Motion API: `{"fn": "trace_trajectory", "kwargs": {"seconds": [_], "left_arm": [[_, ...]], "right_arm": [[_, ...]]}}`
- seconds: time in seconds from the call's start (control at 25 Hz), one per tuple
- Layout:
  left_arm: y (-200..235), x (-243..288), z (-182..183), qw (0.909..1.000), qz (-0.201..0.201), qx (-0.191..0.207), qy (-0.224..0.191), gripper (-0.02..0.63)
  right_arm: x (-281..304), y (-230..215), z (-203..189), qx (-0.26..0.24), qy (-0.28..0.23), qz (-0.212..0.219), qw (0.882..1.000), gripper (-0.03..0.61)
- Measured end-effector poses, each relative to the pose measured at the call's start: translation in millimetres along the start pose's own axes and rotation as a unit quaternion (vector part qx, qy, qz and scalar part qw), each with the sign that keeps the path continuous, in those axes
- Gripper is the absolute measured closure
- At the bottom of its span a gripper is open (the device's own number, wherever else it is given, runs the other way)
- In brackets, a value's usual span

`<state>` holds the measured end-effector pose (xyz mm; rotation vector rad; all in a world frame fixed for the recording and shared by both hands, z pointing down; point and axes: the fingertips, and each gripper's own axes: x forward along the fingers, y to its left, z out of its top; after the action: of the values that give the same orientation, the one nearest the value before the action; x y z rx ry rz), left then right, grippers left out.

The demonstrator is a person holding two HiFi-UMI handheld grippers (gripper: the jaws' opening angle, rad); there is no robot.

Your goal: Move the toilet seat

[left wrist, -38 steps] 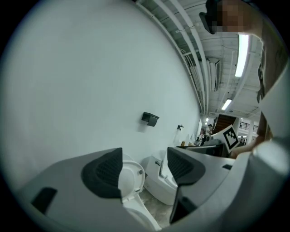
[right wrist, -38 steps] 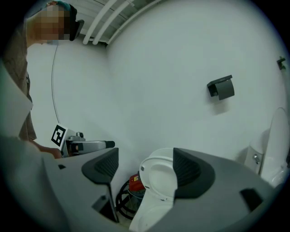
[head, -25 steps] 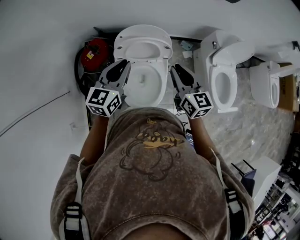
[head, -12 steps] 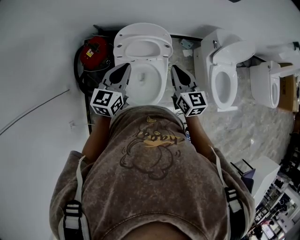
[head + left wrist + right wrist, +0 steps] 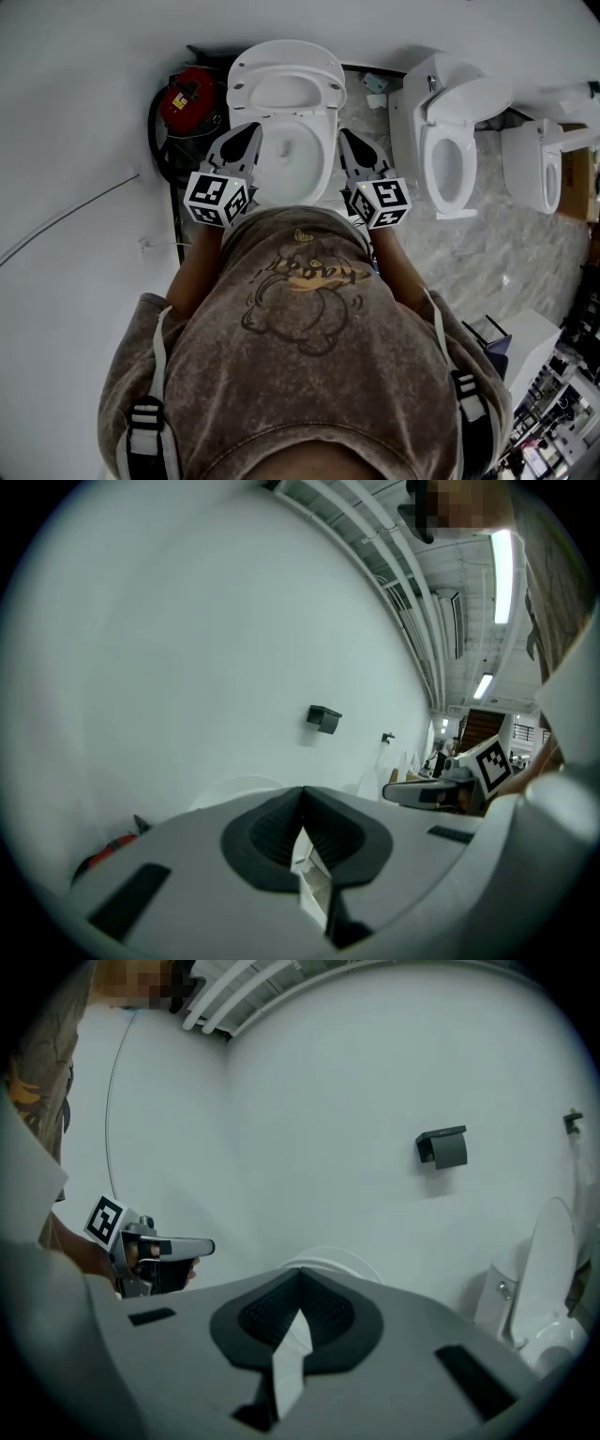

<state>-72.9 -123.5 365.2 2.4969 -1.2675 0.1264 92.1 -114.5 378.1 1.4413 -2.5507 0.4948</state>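
White, glossy oval toilet seat stands raised above its bowl.

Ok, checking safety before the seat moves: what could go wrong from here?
The left claw and right claw are shut and empty, so they can only nudge the raised seat; it may slam onto the bowl. The left claw is near the black hose by the red device and might snag.

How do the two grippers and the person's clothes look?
The left gripper and the right gripper both have tapered light grey bodies, black ribbed jaw linings, and a cube with black-and-white square markers. The person wears a short-sleeved brownish T-shirt with a print.
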Motion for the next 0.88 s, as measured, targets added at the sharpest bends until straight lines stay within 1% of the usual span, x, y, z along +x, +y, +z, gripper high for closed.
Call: {"fn": "trace_trajectory", "kwargs": {"seconds": [0.28, 0.56, 0.72, 0.88], "left_arm": [[1.4, -0.9, 2.3, 1.0000, 0.008, -0.001, 0.004, 0.604], [5.9, -3.4, 5.2, 0.9996, 0.021, -0.018, 0.001, 0.604], [9.3, -3.2, 7.9, 0.9992, 0.025, -0.032, -0.002, 0.604], [10.0, -2.0, 10.9, 0.9991, 0.028, -0.033, -0.004, 0.604]], "right_arm": [[-1.9, -3.6, 1.9, 0.000, -0.001, -0.004, 1.000, 0.580], [-4.5, -5.1, 2.7, -0.001, -0.002, -0.003, 1.000, 0.580], [-4.0, -5.4, 7.2, 0.000, -0.011, -0.003, 1.000, 0.580], [-3.5, -5.9, 10.8, 0.004, -0.014, -0.002, 1.000, 0.580]]}}
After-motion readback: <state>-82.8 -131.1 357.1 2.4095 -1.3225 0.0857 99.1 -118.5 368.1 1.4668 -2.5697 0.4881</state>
